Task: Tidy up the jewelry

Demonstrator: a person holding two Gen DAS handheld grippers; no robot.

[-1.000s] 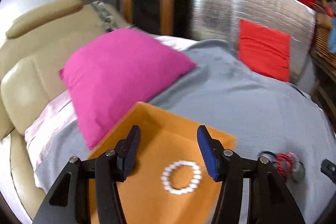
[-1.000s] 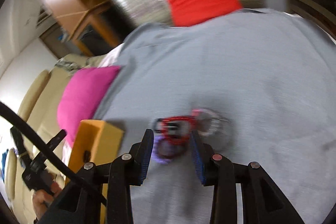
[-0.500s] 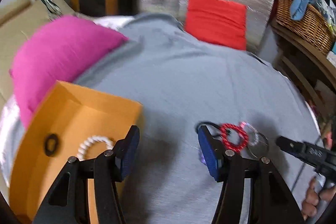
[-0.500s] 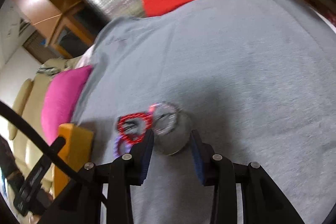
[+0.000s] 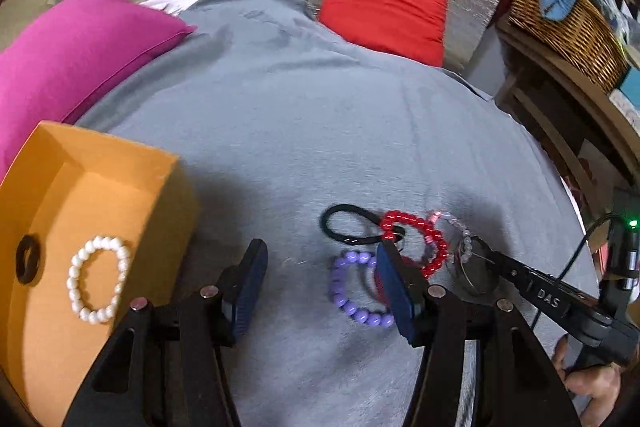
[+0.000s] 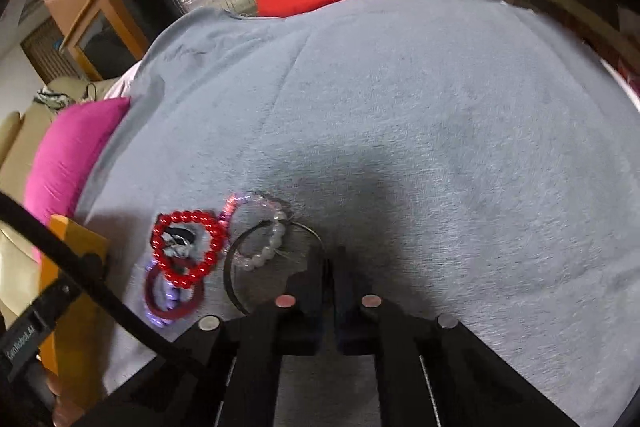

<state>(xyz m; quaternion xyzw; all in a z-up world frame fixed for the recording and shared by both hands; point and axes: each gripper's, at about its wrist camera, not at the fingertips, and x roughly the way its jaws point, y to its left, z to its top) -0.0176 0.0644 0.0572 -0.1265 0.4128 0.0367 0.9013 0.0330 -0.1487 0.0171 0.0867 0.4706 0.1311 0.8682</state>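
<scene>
1. The left tongs [image 5: 320,281] are held apart; the purple bracelet [image 5: 358,291] lies just inside their right finger.
2. The right tongs [image 6: 330,301] are pressed together against the thin dark hoop [image 6: 256,259].
3. The white bracelet [image 5: 98,279] rests in the orange box [image 5: 100,163], left of the left tongs.

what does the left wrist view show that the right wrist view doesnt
Only the left wrist view: the white pearl bracelet and black ring inside the orange cardboard box, plus the wicker basket. Only the right wrist view: the right tool shut on the thin metal bangle. Both: the red bead bracelet, pink cushion, grey blanket.
</scene>
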